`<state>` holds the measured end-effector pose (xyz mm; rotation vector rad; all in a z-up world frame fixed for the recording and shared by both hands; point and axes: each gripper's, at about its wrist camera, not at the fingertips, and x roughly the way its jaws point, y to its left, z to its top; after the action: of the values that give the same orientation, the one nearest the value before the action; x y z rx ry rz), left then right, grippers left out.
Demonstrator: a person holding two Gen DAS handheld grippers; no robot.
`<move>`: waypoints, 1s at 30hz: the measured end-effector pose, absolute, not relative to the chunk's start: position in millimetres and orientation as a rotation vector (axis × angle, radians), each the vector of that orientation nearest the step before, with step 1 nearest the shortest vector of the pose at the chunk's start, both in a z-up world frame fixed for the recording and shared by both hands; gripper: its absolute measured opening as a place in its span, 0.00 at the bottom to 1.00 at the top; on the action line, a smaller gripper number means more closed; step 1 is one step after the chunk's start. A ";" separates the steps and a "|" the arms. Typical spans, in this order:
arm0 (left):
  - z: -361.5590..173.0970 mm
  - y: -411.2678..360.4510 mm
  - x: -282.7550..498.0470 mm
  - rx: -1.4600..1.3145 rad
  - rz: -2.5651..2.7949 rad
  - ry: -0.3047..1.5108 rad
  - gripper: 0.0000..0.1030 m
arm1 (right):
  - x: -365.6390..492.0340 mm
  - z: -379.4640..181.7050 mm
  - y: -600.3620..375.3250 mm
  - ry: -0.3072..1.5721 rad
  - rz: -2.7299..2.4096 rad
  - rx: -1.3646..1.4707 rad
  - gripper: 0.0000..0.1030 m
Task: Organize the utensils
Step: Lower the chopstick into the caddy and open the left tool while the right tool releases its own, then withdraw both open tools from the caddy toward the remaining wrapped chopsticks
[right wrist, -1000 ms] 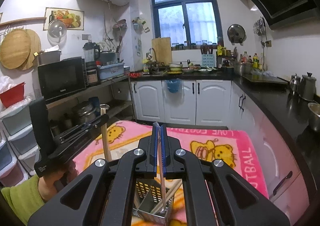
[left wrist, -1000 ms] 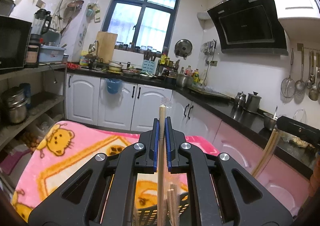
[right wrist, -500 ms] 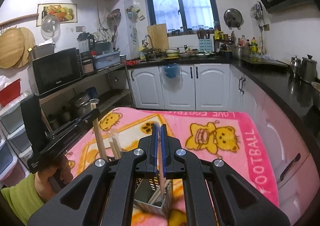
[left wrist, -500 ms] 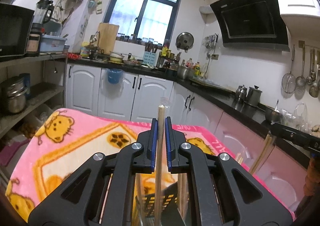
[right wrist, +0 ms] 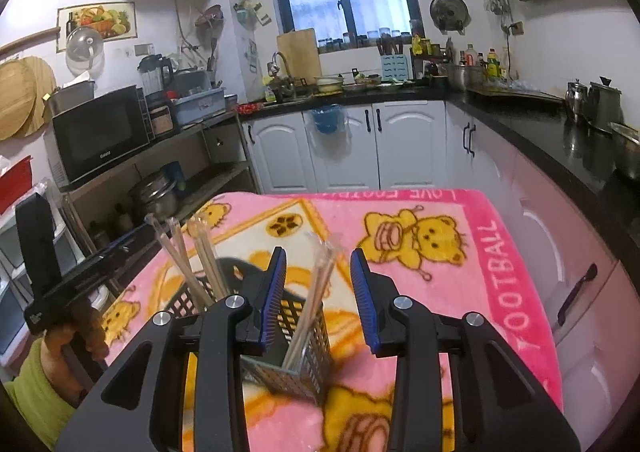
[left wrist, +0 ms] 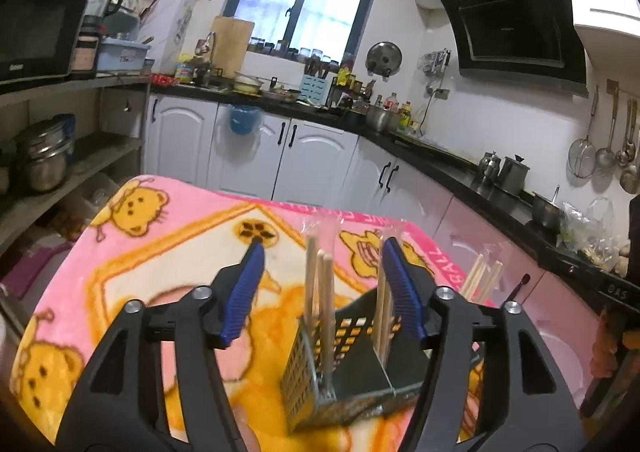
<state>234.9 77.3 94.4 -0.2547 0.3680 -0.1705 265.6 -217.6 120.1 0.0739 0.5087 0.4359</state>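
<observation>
A dark perforated utensil basket (left wrist: 352, 356) stands on the pink blanket (left wrist: 160, 252). My left gripper (left wrist: 323, 248) hangs just above it, and its jaws are opening. A plastic-wrapped pair of wooden chopsticks (left wrist: 326, 304) stands loose between the jaws, touching neither pad. In the right wrist view my right gripper (right wrist: 318, 252) is over the same basket (right wrist: 308, 336), its jaws also opening. A wrapped chopstick pair (right wrist: 314, 292) leans free between them. More chopsticks (right wrist: 200, 256) stand in the basket's left part.
The blanket (right wrist: 440, 272) covers a small table. A black counter (right wrist: 560, 140) with pots and white cabinets runs along the right and back. Shelves with a microwave (right wrist: 100, 132) stand on the left. A hand (right wrist: 76, 332) holds the left gripper.
Both grippers have sunk toward the basket and gone from shut to open. Each has let go of its chopstick pair, which now stands in the basket.
</observation>
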 end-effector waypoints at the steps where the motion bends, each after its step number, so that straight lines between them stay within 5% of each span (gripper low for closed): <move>1: 93.5 79.0 231.4 -0.259 -0.172 0.376 0.58 | 264.2 118.4 -218.1 0.513 0.436 0.075 0.32; 16: 73.3 80.4 187.1 -0.273 -0.170 0.450 0.89 | 226.4 85.6 -225.8 0.578 0.443 0.066 0.40; 30: 53.2 61.4 150.3 -0.210 -0.172 0.500 0.90 | 191.7 57.9 -221.4 0.633 0.478 0.046 0.44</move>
<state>150.3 61.4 53.2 -0.2097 0.5003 -0.1720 191.7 -221.4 57.9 0.0458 0.6328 0.4784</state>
